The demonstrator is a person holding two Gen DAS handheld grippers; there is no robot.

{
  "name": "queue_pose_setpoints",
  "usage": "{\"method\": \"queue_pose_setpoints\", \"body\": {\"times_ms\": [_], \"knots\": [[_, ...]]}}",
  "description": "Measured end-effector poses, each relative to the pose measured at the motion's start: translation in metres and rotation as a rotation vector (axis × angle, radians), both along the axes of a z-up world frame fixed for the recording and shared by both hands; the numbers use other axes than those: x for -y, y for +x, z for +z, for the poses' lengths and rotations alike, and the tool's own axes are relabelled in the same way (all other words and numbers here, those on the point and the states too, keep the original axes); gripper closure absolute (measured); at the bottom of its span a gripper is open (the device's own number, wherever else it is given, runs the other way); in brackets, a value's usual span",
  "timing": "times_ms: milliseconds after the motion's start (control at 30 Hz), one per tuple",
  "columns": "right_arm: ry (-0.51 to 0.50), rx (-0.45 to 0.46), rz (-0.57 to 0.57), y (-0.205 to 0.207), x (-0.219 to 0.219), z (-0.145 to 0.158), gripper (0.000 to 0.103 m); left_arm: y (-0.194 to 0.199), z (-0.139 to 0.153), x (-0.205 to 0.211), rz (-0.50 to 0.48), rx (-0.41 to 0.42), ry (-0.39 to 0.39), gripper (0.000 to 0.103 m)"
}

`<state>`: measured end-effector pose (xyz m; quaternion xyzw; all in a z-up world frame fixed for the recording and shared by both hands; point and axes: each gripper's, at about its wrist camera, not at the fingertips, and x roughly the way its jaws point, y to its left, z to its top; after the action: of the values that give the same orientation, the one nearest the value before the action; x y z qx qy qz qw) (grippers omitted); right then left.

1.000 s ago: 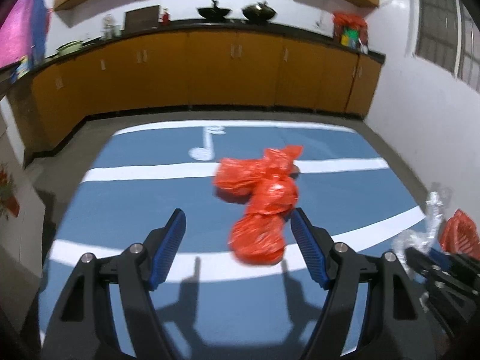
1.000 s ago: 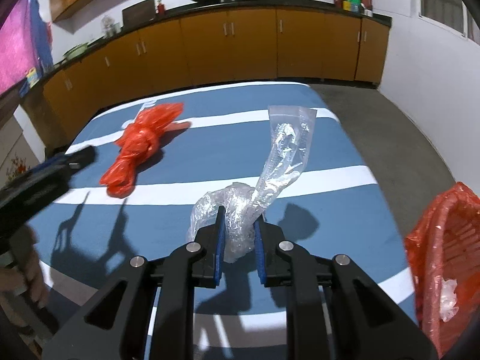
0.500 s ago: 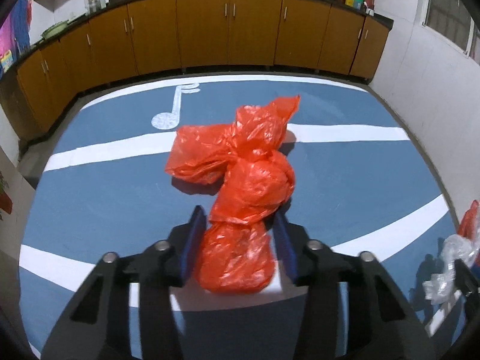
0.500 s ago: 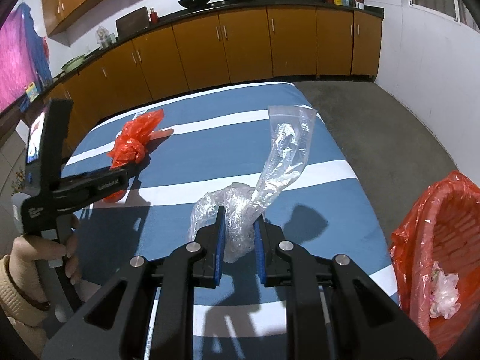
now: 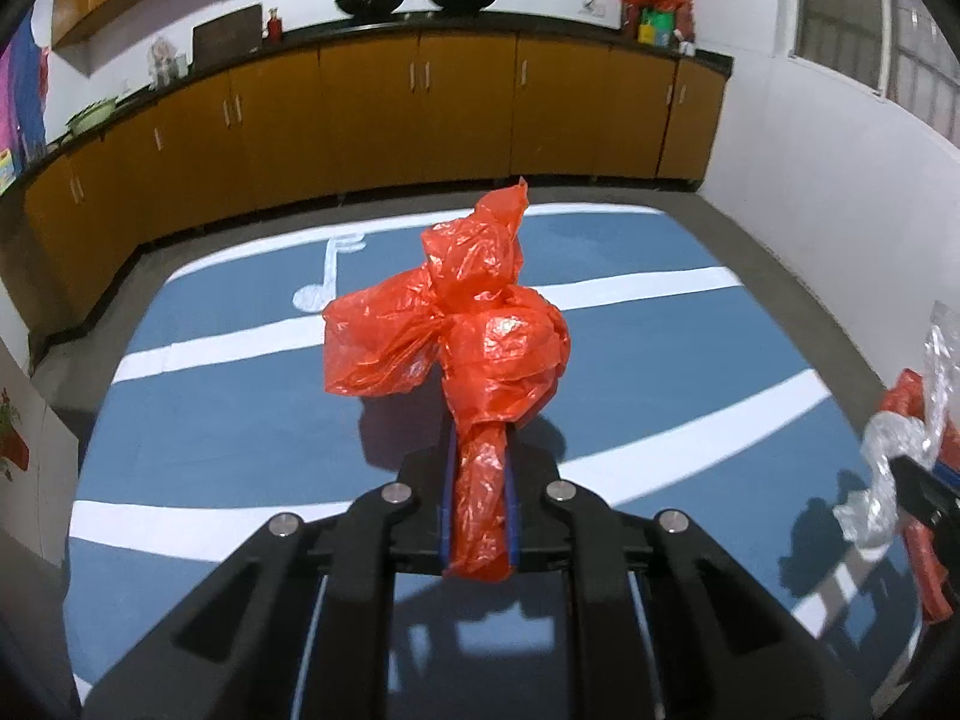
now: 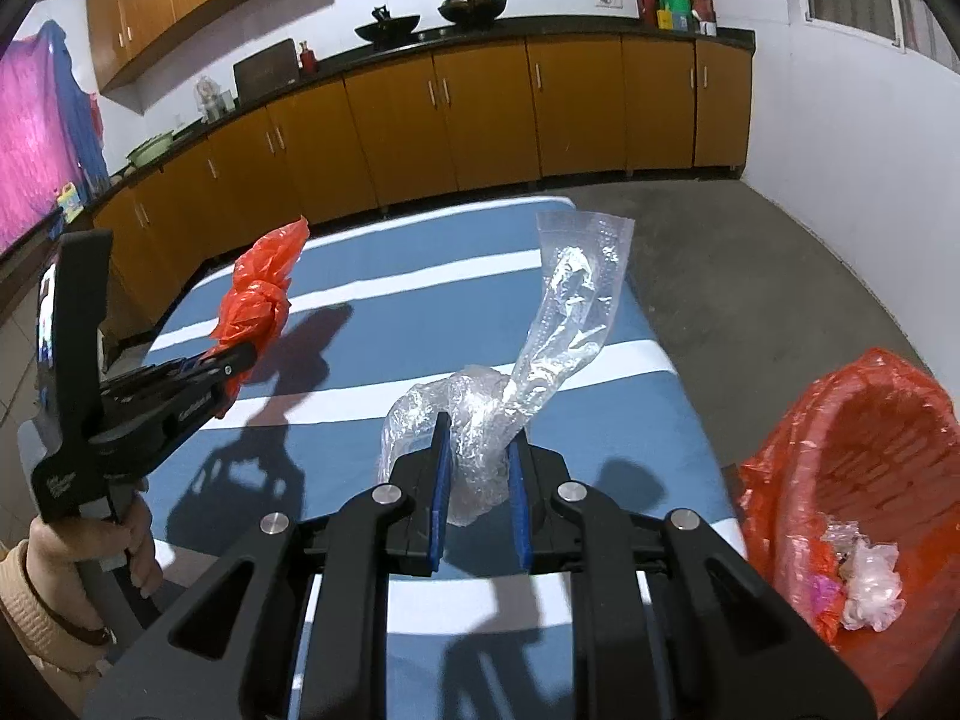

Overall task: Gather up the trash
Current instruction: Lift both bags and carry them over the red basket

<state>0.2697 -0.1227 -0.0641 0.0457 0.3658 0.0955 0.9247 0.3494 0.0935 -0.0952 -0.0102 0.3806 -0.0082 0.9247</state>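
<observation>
A crumpled red plastic bag (image 5: 474,336) stands up above the blue table, its lower end pinched in my left gripper (image 5: 478,498), whose jaws are closing on it. From the right wrist view the same red plastic bag (image 6: 258,294) hangs off the left gripper (image 6: 237,363) above the table's left side. My right gripper (image 6: 478,501) is shut on a clear plastic bag (image 6: 516,378), which twists upward from the pads. In the left wrist view that clear plastic bag (image 5: 900,444) shows at the right edge.
A red-lined trash basket (image 6: 852,492) with some wrappers inside stands to the right of the blue white-striped table (image 6: 384,324). Orange cabinets (image 6: 480,114) line the far wall. A person's hand (image 6: 129,546) grips the left tool's handle.
The left jaws came together around the red bag's lower end and lifted it off the table. The right gripper kept its hold on the clear bag and drifted toward the basket.
</observation>
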Motion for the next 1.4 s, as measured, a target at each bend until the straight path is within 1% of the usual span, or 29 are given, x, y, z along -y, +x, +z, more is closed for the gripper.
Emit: {"method": "queue_pose_setpoints", "body": {"times_ms": [300, 400, 600, 833, 933, 1200, 1400], "knots": [[0.016, 0.053, -0.056, -0.03, 0.026, 0.024, 0.085, -0.044, 0.041, 0.033, -0.084, 0.072, -0.017, 0.09], [0.018, 0.07, -0.077, -0.04, 0.039, 0.03, 0.085, -0.057, 0.052, 0.048, -0.108, 0.096, -0.003, 0.09], [0.027, 0.095, -0.123, -0.057, 0.067, 0.04, 0.085, -0.077, 0.069, 0.073, -0.142, 0.123, -0.006, 0.09], [0.023, 0.114, -0.18, -0.076, 0.098, 0.046, 0.085, -0.095, 0.08, 0.108, -0.207, 0.139, -0.007, 0.09], [0.023, 0.119, -0.204, -0.082, 0.11, 0.048, 0.085, -0.097, 0.082, 0.118, -0.236, 0.139, -0.017, 0.09], [0.041, 0.122, -0.289, -0.1, 0.151, 0.051, 0.085, -0.109, 0.084, 0.159, -0.335, 0.123, -0.083, 0.09], [0.045, 0.12, -0.354, -0.113, 0.182, 0.049, 0.085, -0.118, 0.083, 0.194, -0.429, 0.107, -0.139, 0.09]]}}
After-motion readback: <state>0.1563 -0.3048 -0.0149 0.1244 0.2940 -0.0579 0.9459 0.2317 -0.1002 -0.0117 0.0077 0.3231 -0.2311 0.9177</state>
